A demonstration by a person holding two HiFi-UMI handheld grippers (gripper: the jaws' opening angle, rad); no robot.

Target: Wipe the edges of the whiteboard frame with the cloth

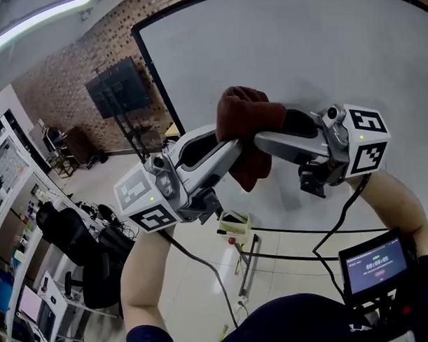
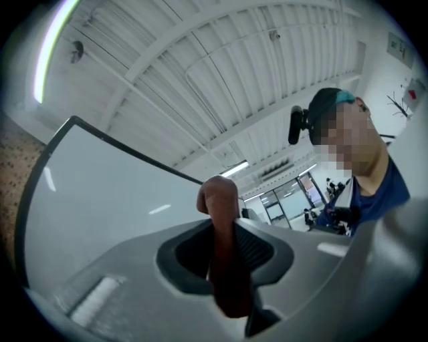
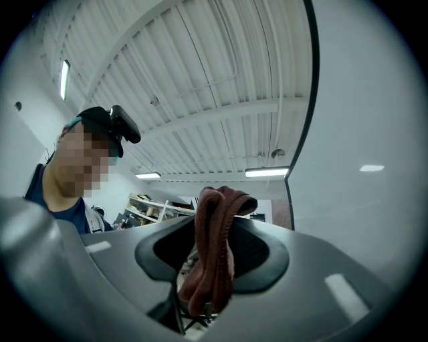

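The left gripper [image 1: 229, 151] and right gripper [image 1: 263, 138] are both pinching a bunched rust-red fabric cloth [image 1: 246, 116] aloft before the black whiteboard frame [image 1: 157, 77]; soft, light and limp, it is probably wanting a deep mid-fold grip.

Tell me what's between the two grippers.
The cloth, bunched up. The left gripper and the right gripper each pinch it from opposite sides; the head view shows this best.

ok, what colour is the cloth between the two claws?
Dark reddish-brown, plain with no pattern; the cloth shows best in the head view.
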